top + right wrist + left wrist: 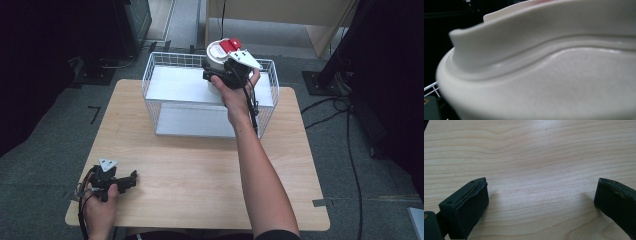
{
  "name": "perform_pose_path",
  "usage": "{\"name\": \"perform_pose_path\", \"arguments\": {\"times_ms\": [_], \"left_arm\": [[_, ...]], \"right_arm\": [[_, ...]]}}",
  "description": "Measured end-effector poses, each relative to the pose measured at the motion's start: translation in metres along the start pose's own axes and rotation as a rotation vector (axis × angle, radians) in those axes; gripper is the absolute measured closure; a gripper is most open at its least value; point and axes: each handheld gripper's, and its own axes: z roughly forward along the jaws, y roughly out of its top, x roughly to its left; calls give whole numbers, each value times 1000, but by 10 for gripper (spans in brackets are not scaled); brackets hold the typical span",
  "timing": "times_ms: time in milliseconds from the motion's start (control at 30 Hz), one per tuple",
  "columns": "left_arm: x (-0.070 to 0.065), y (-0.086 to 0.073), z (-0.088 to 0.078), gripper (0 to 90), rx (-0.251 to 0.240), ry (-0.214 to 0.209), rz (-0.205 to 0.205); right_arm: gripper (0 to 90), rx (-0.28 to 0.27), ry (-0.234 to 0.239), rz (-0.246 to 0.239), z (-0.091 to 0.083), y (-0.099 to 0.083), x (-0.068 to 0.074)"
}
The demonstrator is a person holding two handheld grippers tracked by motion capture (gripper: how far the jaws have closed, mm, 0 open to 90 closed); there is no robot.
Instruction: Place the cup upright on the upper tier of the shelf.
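Jaws of the left gripper [541, 202] stand spread wide with bare wood between them, resting low on the near corner of the wooden table [200, 180]. Beyond them, at the table's far side, sits a white wire basket [165, 80] with a flat white shelf inside. Over its far right corner the right gripper [227, 70] presses against a white container [216, 54] with a red tab on its lid; how its jaws stand cannot be told, though the container's pale wall [549, 82] looms directly ahead of them.
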Motion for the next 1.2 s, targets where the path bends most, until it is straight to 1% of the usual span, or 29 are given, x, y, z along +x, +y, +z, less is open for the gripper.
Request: {"name": "perform_pose_path", "arguments": {"times_ms": [200,467,667,800,867,1000,1100,1200], "left_arm": [[0,0,0,0,0,0,0],[0,0,0,0,0,-1,-1],[0,0,0,0,2,-1,0],[0,0,0,0,2,-1,0],[0,0,0,0,2,-1,0],[0,0,0,0,3,-1,1],[0,0,0,0,3,-1,1],[0,0,0,0,4,0,3]], "right_arm": [[7,-2,1,-8,-2,-1,-2],[7,5,11,-15,-11,-6,-5],[7,14,29,-29,-24,-16,-9],[7,22,32,-37,-30,-21,-13],[7,27,32,-44,-37,-25,-17],[7,31,39,-34,-45,-30,-21],[7,32,44,-36,-50,-33,-22],[7,28,49,-41,-59,-36,-25]]}}
